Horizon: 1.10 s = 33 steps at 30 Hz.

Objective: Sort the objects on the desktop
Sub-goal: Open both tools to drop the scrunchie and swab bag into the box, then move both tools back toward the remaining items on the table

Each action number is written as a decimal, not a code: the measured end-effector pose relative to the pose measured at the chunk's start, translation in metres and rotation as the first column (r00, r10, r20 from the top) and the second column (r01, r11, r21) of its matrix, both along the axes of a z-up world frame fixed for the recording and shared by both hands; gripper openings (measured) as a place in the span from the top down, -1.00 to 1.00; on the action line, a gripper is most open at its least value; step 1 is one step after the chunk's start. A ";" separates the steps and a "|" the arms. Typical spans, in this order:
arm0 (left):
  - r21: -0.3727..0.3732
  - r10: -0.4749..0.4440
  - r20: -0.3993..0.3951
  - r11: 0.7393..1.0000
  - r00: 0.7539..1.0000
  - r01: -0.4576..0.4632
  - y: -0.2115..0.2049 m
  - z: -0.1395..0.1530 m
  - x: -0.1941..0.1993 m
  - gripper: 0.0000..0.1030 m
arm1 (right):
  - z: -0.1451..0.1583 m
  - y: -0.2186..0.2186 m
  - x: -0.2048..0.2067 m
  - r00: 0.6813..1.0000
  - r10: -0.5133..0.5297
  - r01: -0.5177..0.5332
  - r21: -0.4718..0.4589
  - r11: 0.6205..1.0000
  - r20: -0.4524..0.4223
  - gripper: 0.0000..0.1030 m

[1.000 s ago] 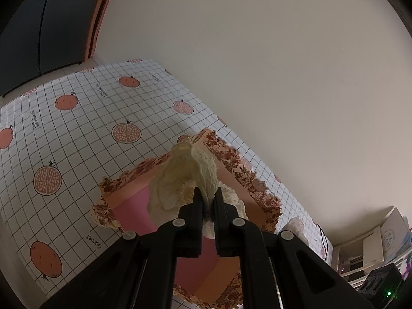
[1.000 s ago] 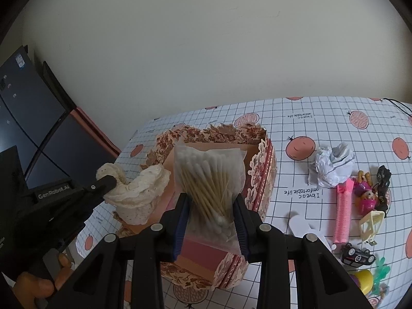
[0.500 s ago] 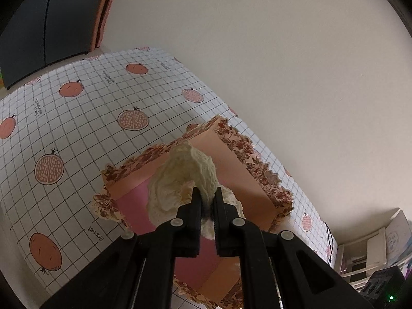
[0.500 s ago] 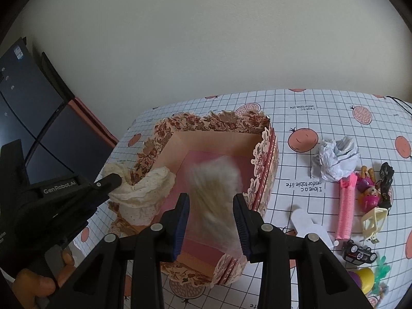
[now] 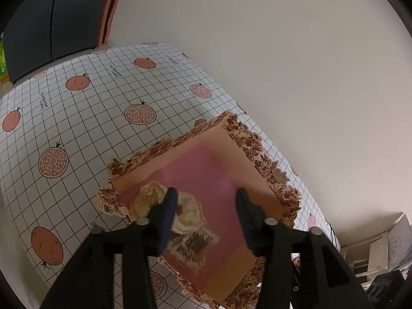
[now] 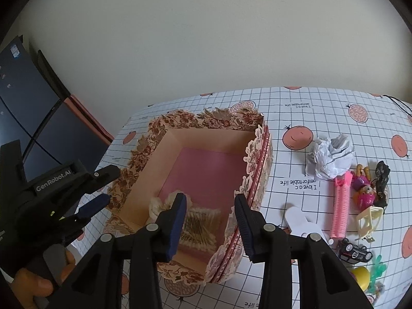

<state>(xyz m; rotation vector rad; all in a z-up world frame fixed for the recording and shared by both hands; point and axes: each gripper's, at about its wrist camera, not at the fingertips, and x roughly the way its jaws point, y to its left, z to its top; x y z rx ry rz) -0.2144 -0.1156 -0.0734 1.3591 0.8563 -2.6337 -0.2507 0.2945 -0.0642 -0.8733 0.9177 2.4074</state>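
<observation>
So from my end both grippers sit over the floral box point(image 6: 257, 154), the one with the pink floor and scalloped flower-print rim. The left gripper point(image 5: 206, 206) has just been opening its jaws and nothing sits between them now. The cream crumpled lace thing point(image 5: 164, 206) lies on the box floor right under and behind its left finger, in the near-left corner of the box from that camera, not pinched by anything. Just below it, closer to the tool, there's the bag of cotton swabs point(image 5: 193, 247) lying flat on the pink floor, touching the lace thing. The right gripper point(image 6: 209, 211) has also just been easing its jaws apart and they're empty too; through the gap I see the swab bag down on the box floor, with the lace thing peeking out behind the left finger. From the right camera the left gripper shows off to the left, hanging over the box's left rim, with a hand point(image 6: 38, 280) on its handle. Out to the right of the right gripper, well clear of the box, sit a crumpled white paper ball point(image 6: 329, 158), a pink comb-like toy point(image 6: 340, 206), a small doll point(image 6: 363, 190) and a little black toy car point(image 6: 355, 251) on the pomegranate-print tablecloth point(image 6: 334, 108).
</observation>
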 end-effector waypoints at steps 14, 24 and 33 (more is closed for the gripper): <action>-0.054 0.007 -0.008 0.998 1.000 -0.007 0.009 0.007 0.004 -0.49 | 0.009 0.010 0.021 0.999 -0.048 0.048 0.019 0.999 -0.009 0.01; -0.114 -0.077 -0.077 0.991 0.994 0.068 0.043 0.023 0.006 -0.65 | 0.014 0.033 0.057 0.993 -0.120 0.120 0.032 0.992 -0.006 -0.16; -0.167 -0.204 -0.139 0.969 0.969 0.180 0.091 0.035 0.013 -0.68 | 0.018 0.059 0.104 0.980 -0.198 0.197 0.051 0.979 0.009 -0.18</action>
